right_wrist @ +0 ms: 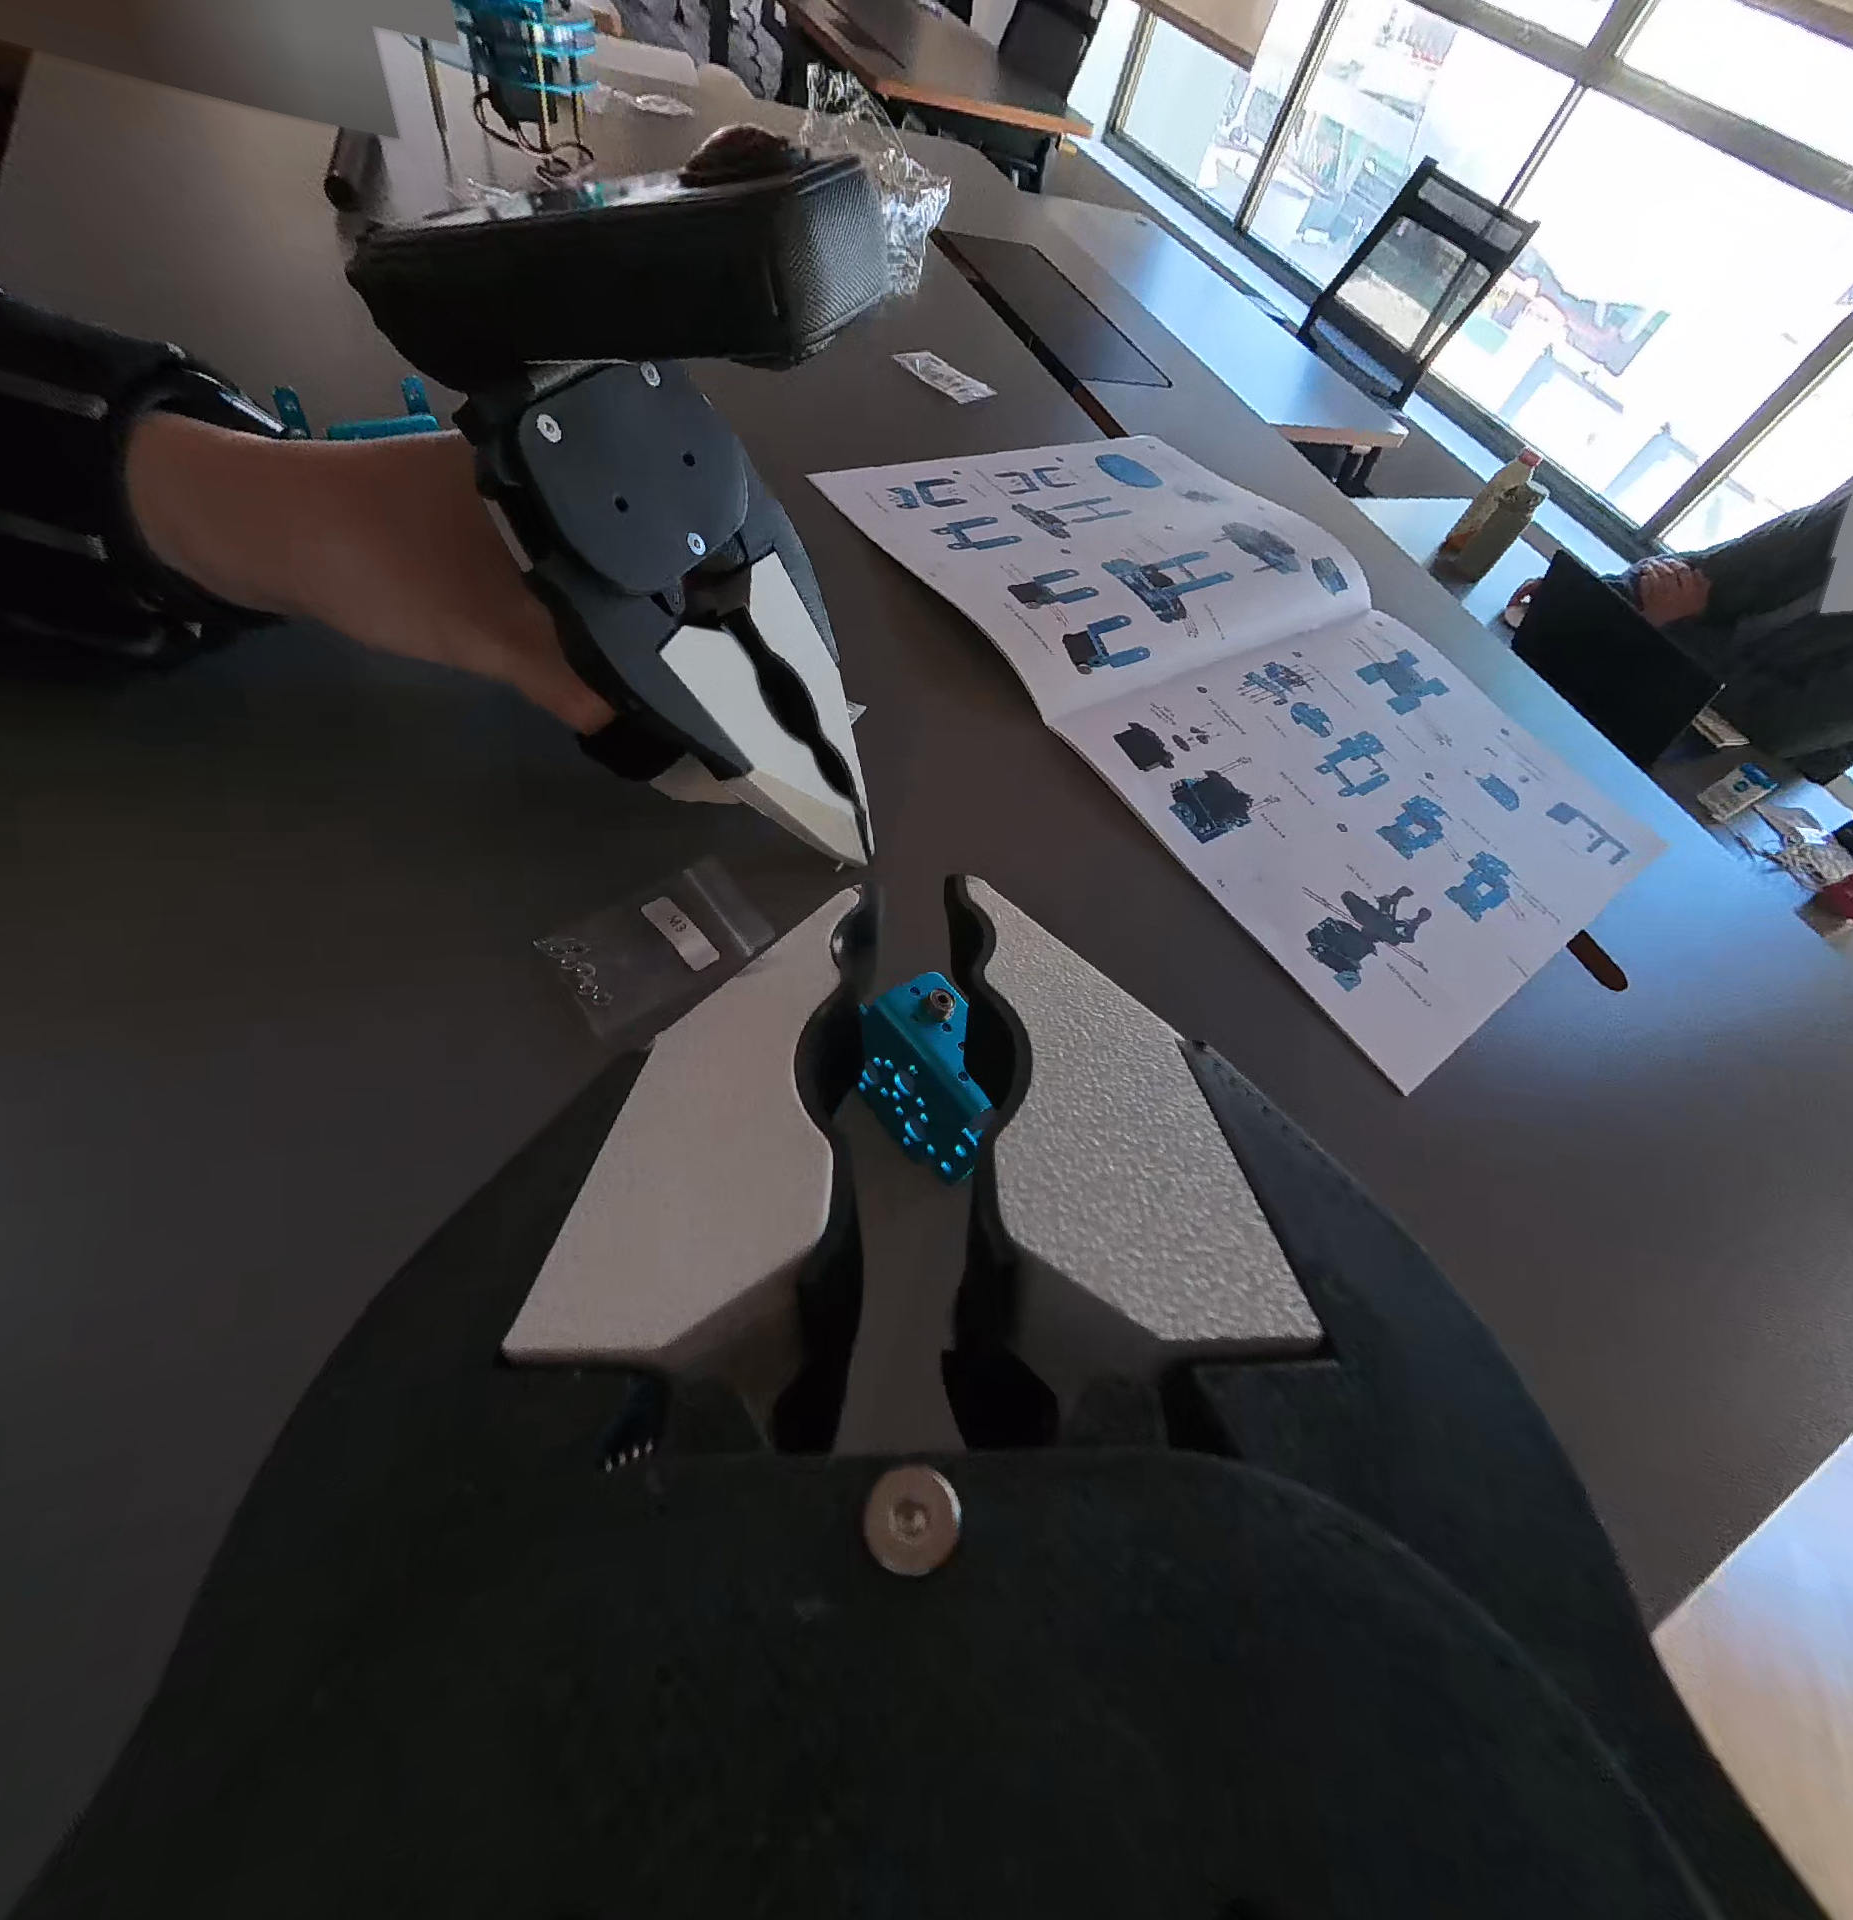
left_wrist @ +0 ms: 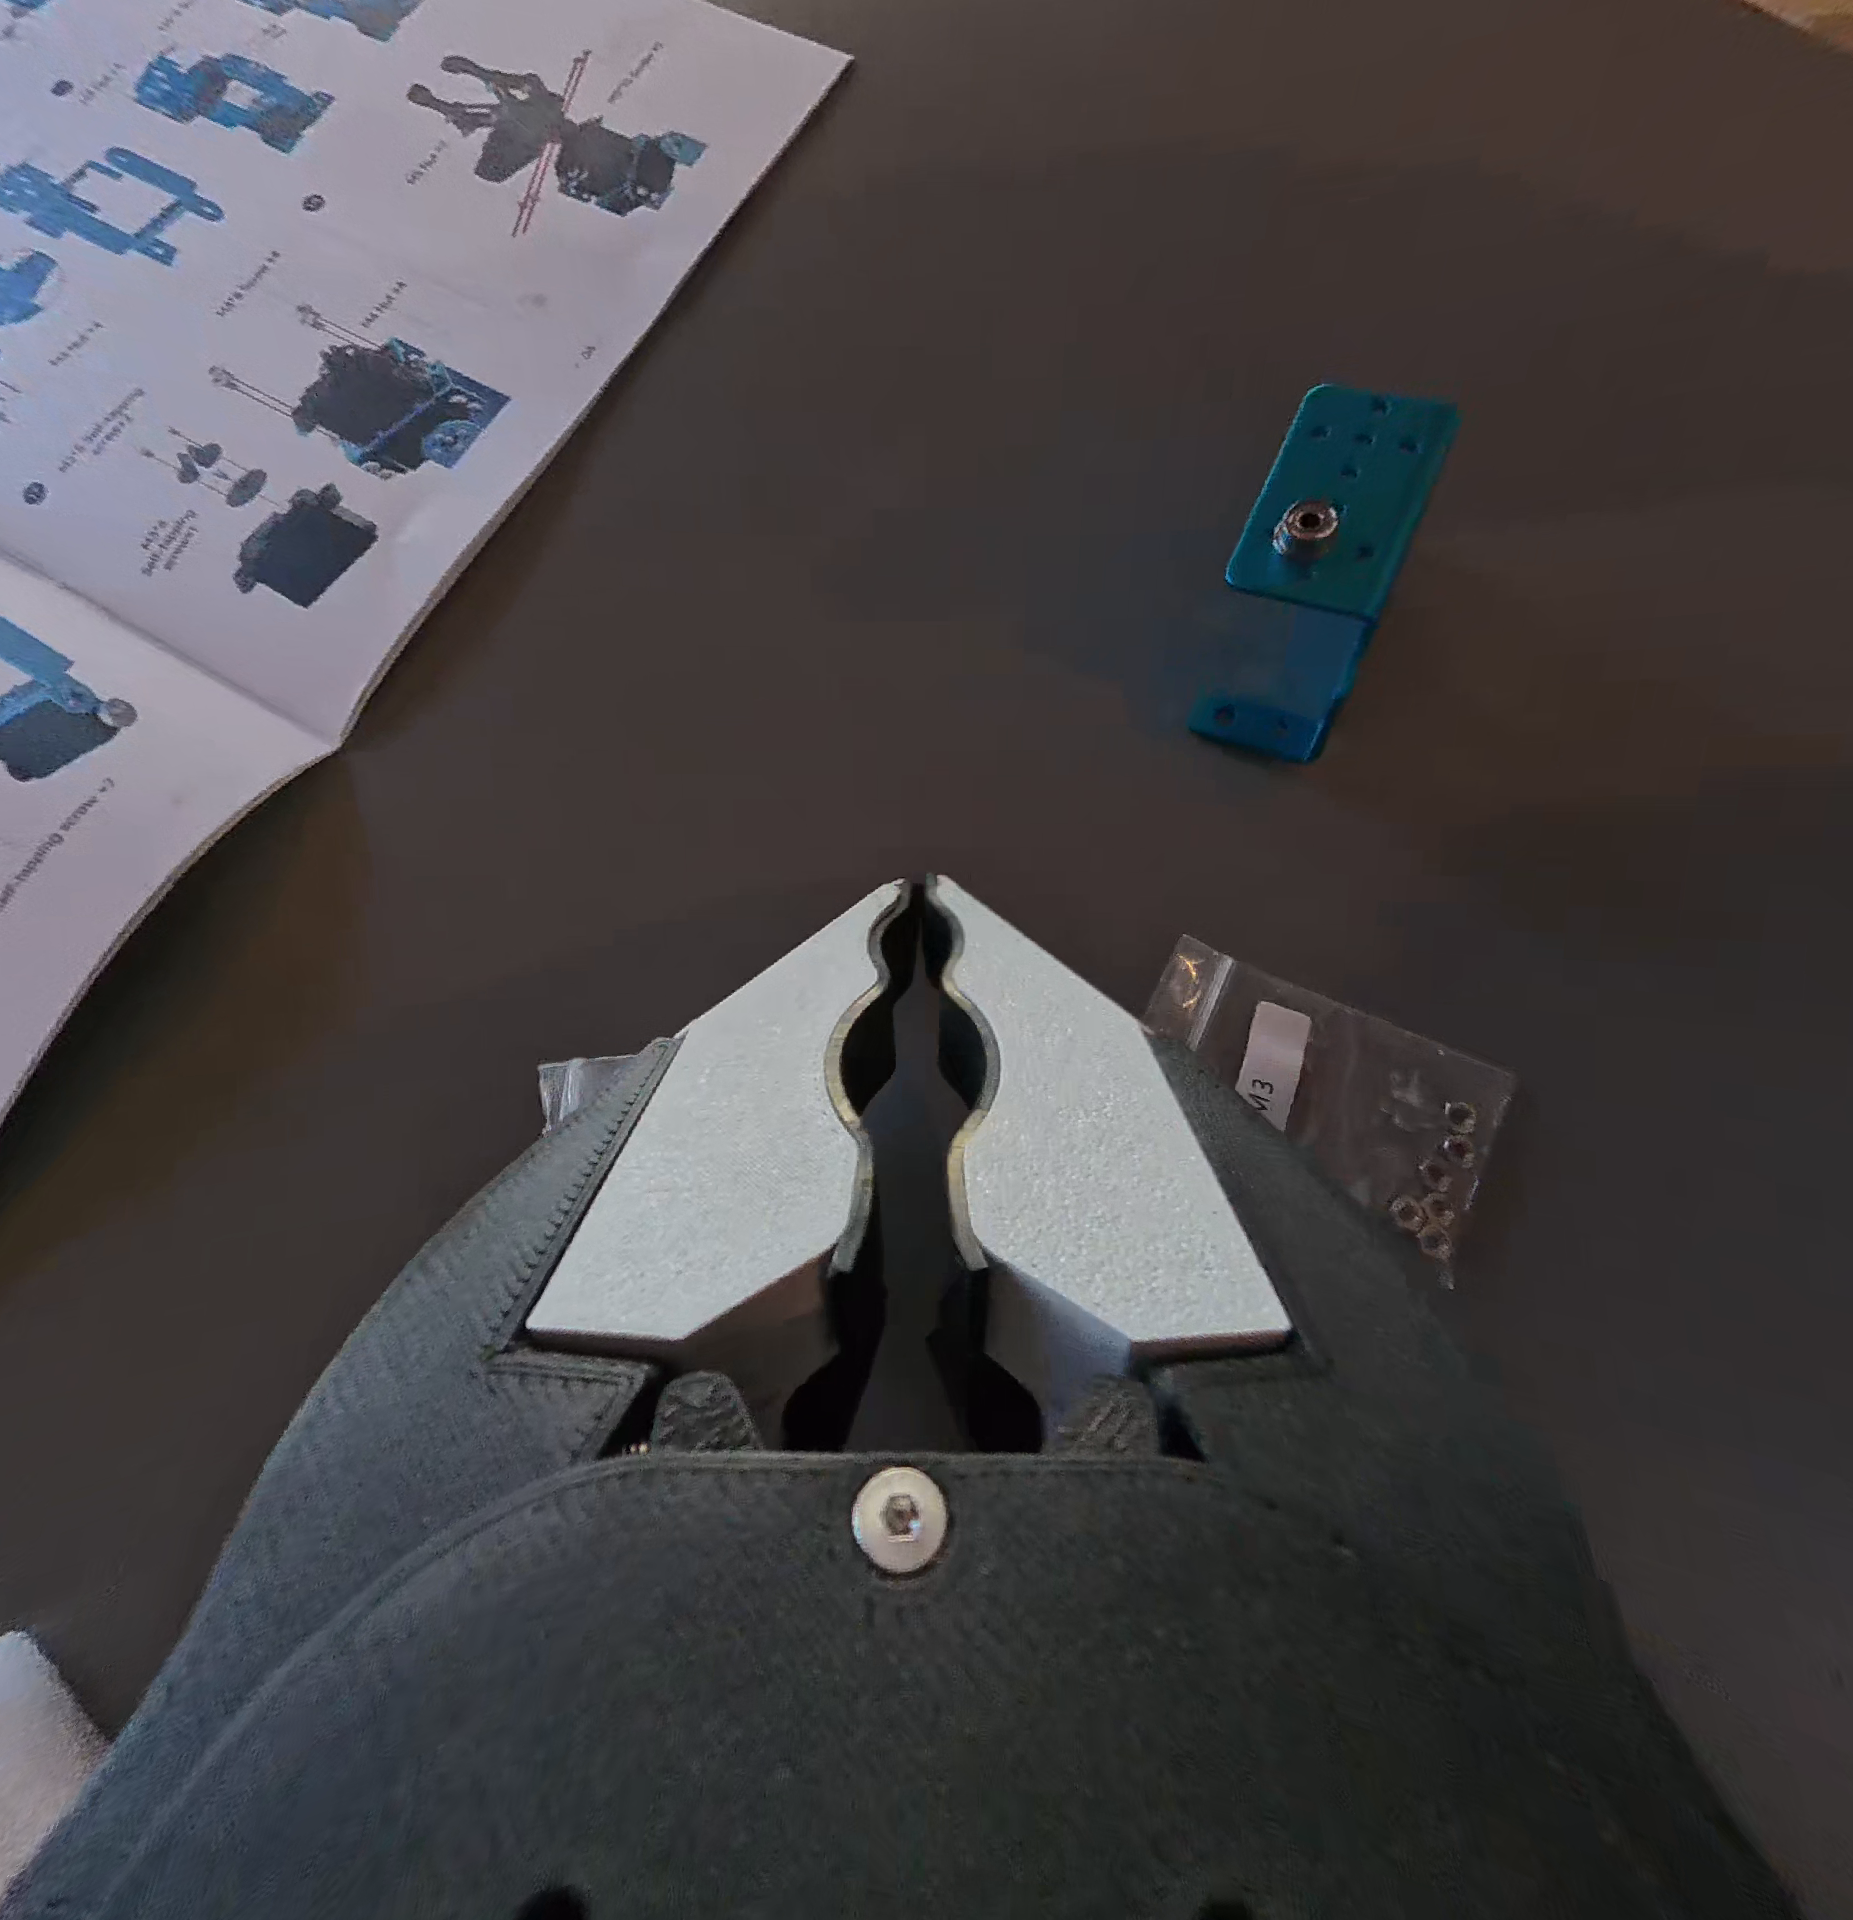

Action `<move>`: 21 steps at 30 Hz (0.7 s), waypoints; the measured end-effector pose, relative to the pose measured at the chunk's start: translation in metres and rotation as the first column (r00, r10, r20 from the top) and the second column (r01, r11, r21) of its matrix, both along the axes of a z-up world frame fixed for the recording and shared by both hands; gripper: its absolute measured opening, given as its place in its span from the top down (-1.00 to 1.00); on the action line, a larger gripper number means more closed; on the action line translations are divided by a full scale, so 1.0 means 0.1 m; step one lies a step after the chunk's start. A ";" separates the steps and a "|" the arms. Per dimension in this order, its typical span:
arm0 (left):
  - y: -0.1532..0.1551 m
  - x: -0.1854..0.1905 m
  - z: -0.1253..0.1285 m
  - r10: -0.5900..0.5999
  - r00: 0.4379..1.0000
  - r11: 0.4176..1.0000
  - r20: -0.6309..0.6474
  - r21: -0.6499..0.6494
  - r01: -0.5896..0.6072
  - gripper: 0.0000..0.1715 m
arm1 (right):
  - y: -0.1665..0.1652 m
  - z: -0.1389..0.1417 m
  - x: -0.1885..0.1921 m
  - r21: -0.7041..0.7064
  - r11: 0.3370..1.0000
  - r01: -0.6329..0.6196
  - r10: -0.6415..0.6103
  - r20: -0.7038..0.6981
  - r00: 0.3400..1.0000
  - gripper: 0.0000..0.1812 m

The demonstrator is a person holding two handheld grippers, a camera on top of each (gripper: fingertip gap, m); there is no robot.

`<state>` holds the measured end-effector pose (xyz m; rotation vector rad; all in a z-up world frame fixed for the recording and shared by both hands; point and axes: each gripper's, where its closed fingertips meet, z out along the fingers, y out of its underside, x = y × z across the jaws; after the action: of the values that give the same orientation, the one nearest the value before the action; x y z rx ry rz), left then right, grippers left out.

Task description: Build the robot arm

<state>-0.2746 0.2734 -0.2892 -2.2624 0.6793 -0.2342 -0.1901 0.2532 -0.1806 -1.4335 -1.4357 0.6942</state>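
My left gripper (left_wrist: 920, 885) is shut with nothing between its tips, just above the dark table (left_wrist: 901, 520). It also shows in the right wrist view (right_wrist: 862, 847), held by a hand, tips together. A blue metal bracket (left_wrist: 1327, 551) with a small bearing lies free on the table, ahead and to the right of it. My right gripper (right_wrist: 906, 894) is open and hovers over that bracket (right_wrist: 922, 1070), which shows through the gap between its fingers without touching them. A clear bag of small nuts (left_wrist: 1358, 1112) lies by the left gripper's right side and also shows in the right wrist view (right_wrist: 652, 945).
An open instruction booklet (left_wrist: 278, 364) (right_wrist: 1265, 727) lies flat on the table. More blue parts (right_wrist: 382, 421) lie behind the hand. A bottle (right_wrist: 1493, 514), a person at a laptop (right_wrist: 1618, 665) and a chair (right_wrist: 1421, 281) are beyond the far edge. White foam (left_wrist: 18, 1704) sits at the lower left. Some 15 cm of space lies between my two pairs of fingers.
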 end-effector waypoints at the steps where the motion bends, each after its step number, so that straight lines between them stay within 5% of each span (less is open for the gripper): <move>1: 0.01 0.00 0.00 -0.001 1.000 1.000 0.002 0.005 0.001 1.00 | 0.00 0.00 -0.01 -0.007 1.000 -0.006 0.006 -0.013 1.000 0.86; 12: 0.03 -0.10 0.06 0.028 0.994 1.000 0.109 -0.003 -0.027 1.00 | 0.20 0.08 0.10 -0.032 0.998 0.047 -0.053 -0.209 0.976 0.91; 21: 0.05 -0.26 0.19 0.078 0.972 0.997 0.224 -0.015 -0.077 1.00 | 0.68 0.15 0.50 0.036 0.954 0.298 -0.268 -0.343 0.900 0.94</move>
<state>-0.3003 0.2784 -0.2703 -2.2198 0.4709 -0.4464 -0.1399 0.3213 -0.1660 -1.3453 -0.9580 0.6431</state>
